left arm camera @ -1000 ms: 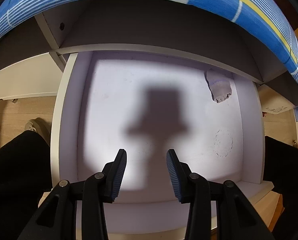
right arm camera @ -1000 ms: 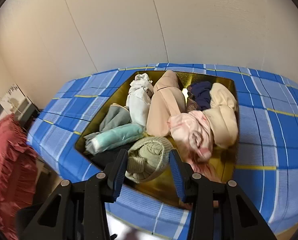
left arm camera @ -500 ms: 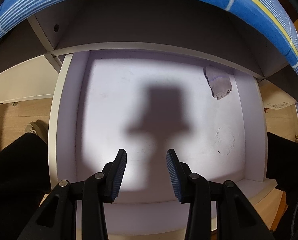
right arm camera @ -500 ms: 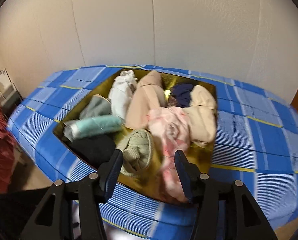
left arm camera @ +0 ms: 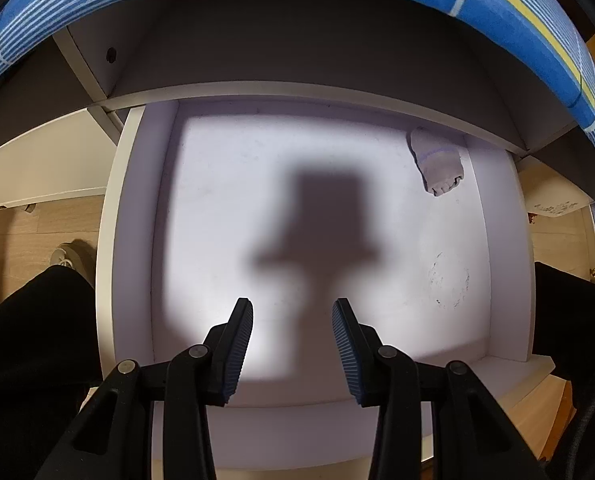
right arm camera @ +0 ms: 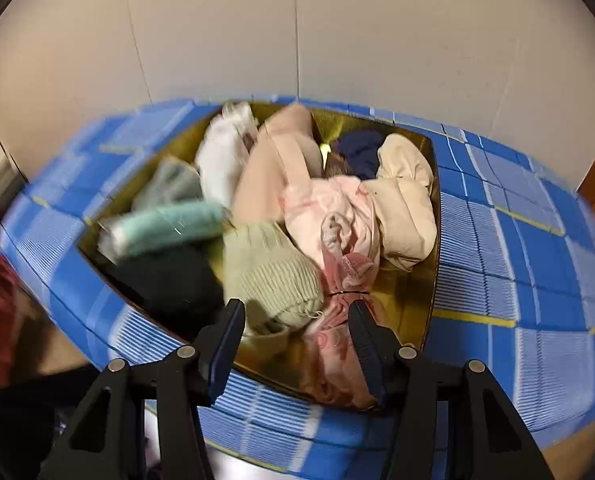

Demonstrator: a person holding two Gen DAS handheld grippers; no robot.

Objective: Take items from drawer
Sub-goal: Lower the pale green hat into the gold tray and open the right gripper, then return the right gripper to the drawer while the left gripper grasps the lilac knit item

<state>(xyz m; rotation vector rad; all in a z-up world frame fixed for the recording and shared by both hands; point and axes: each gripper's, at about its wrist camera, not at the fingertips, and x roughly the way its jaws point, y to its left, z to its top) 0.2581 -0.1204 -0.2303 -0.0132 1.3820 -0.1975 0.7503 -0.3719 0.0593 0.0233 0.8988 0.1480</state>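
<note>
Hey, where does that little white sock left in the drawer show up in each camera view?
Left wrist: the white sock lies in the far right corner of the open drawer, up and right of the open left gripper.
Right wrist: not in it; this view shows a gold tray of clothes beyond the open right gripper.
Shared landmark: the blue checked cloth.
</note>
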